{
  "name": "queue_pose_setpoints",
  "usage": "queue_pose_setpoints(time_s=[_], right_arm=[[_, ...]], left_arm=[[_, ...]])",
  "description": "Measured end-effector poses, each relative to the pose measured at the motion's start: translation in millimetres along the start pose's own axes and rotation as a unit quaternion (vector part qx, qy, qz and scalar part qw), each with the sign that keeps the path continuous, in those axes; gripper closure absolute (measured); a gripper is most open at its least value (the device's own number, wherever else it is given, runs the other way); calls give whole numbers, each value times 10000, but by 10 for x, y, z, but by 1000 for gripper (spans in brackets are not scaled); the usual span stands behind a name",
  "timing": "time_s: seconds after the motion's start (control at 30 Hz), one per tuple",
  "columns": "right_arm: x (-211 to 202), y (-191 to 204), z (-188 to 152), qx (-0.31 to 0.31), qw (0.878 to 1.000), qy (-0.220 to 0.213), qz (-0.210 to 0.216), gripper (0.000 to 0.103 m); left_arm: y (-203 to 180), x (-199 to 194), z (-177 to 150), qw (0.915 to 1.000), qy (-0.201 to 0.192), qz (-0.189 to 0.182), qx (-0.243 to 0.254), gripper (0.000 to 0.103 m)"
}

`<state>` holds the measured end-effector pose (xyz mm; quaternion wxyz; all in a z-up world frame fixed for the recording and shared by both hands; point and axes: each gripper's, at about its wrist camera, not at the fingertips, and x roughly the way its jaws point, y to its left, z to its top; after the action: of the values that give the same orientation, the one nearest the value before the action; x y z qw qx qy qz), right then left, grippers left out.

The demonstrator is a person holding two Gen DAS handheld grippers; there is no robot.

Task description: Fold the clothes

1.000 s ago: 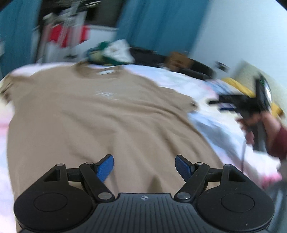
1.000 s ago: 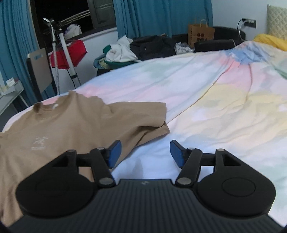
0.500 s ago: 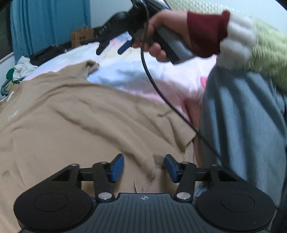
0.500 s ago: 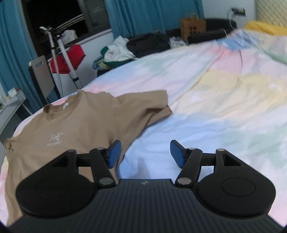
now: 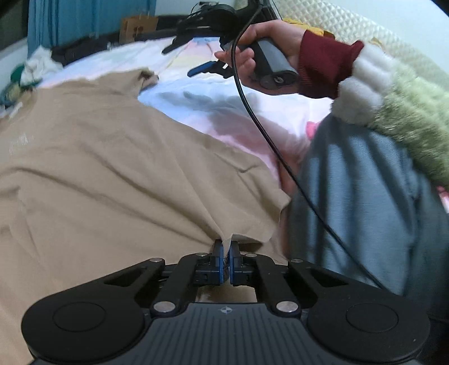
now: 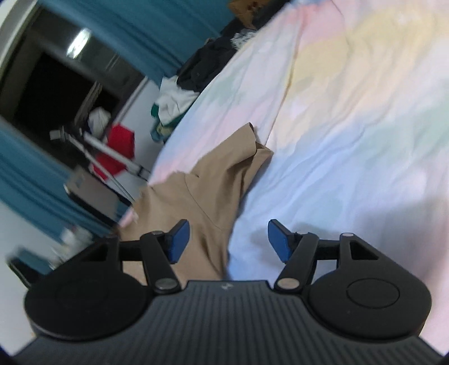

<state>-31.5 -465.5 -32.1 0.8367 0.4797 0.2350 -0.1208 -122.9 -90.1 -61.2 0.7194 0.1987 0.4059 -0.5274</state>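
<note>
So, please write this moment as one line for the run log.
left gripper: fingers just closed, shut on tan T-shirt hem | right gripper: open, holding nothing, above sleeve side | T-shirt spread on bed sheet

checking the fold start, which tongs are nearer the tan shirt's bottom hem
Left. The left tongs are shut on the tan shirt at its hem. The right tongs hang open over the shirt's side edge and the bedsheet, gripping nothing.

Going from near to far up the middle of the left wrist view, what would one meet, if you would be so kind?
Left gripper shut on the hem, crumpled tan cotton T-shirt, pastel patterned bedsheet, blue-padded right gripper, brown paper bag.
</note>
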Motion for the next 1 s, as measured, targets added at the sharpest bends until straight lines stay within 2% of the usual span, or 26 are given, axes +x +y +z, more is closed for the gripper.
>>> queue_pose_setpoints(time_s=[0.13,0.23,0.27,0.33,0.37,0.43,0.53,0.63,0.7,0.83,0.97,1.0], right_arm=[[247,-181,111,922,9951,121,332,38],[579,-209,221,1095,9924,288,473,38],[684,-199,249,1013,9932,321,469,38],[896,-197,303,867,9949,328,405,38],[1006,-205,329,805,9957,299,344,38],[1213,-226,348,719,9966,243,331,38],[1468,-240,355,553,9972,95,491,38],[1565,-156,359,247,9931,-388,1075,38],[1640,-68,362,-7,9903,-588,1262,38],[1897,109,336,-681,9946,-545,570,38],[1992,132,309,-848,9922,-831,371,39],[1979,162,316,-913,9910,-922,335,43]], left_arm=[[44,178,-97,9989,449,3,-101,99],[152,228,-85,9982,418,-198,-394,96],[182,215,-63,9979,371,-269,-453,92],[252,167,-7,9971,273,-324,-633,73],[296,136,27,9965,228,-307,-738,68],[416,56,113,9952,58,-183,-961,55],[715,-74,293,9886,-533,142,-1397,44],[1077,-108,468,9711,-1155,827,-1918,43],[1347,-90,507,9530,-1585,994,-2382,43],[1729,-39,396,9271,-1964,1387,-2877,43],[1936,-17,242,9057,-2011,1799,-3270,43],[1935,-40,230,9026,-2060,1841,-3301,43]])
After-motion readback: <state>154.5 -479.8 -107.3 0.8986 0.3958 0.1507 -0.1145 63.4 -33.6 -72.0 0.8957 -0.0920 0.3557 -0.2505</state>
